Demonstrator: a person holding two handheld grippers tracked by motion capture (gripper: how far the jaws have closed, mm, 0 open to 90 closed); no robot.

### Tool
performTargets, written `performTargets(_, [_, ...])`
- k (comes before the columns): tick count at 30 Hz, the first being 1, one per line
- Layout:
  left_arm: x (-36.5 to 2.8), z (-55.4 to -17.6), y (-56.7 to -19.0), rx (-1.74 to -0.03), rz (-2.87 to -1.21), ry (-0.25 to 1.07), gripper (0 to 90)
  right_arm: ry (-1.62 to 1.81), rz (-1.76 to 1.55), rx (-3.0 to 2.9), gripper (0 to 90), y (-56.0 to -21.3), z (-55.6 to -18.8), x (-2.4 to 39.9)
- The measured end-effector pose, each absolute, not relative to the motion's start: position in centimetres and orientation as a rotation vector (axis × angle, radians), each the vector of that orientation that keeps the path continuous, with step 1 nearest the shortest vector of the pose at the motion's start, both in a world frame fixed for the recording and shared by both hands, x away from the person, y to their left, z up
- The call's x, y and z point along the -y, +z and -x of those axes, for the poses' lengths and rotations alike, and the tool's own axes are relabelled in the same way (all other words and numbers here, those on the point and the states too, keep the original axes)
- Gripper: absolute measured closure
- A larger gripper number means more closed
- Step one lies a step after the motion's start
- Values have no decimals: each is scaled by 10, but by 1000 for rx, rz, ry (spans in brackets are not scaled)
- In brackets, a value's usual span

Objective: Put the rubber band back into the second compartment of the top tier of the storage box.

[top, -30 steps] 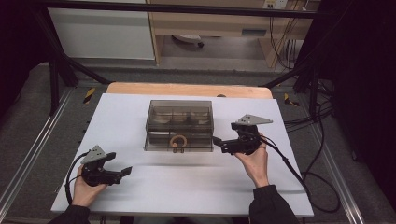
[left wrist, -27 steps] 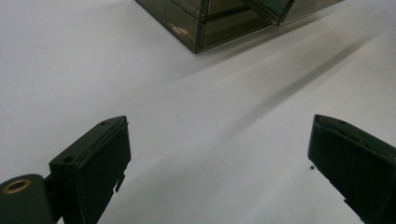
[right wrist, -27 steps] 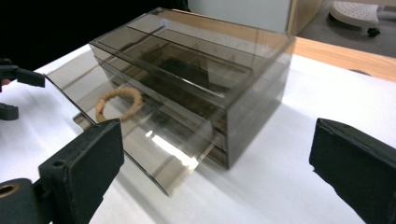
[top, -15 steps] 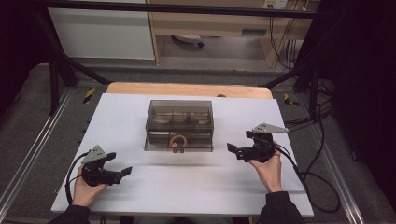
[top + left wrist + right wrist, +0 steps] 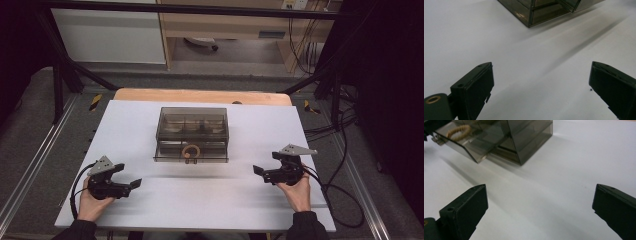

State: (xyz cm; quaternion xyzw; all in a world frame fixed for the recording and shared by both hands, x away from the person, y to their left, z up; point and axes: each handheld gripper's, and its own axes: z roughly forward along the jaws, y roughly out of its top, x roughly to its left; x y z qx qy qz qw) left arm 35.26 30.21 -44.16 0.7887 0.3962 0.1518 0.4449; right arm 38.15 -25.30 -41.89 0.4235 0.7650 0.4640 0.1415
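A smoky see-through box stands mid-table, and its lower drawer is pulled out a little toward me. A tan ring lies inside the drawer. My left gripper rests at the front left of the table, open, with nothing between its jaws and well apart from the box. My right gripper sits at the front right, open and empty, pointing left toward the box. The right gripper view looks past the wide-apart jaws of that gripper to the drawer and the ring. In the left gripper view a corner of the box lies far ahead.
The white table top has a wooden strip along its far edge. Black cables trail off the right side. Metal rails run along the floor on both sides.
My right gripper has drawn back from the box's right front, moving right and toward the table's front edge. The left gripper has stayed put.
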Motion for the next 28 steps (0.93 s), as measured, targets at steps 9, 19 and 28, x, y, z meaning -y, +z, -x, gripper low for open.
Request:
performTargets(9, [-302, -353, -442, -981, -1960, 375, 55, 1335, -1248, -2236, 7, -442, -369, 273])
performTargets(19, [-301, -352, -442, -975, -1965, 376, 55, 1364, -1244, -2250, 7, -456, -360, 283])
performTargets(28, [-300, -352, -442, -976, -1968, 374, 55, 1370, -1229, -2245, 7, -456, -357, 286])
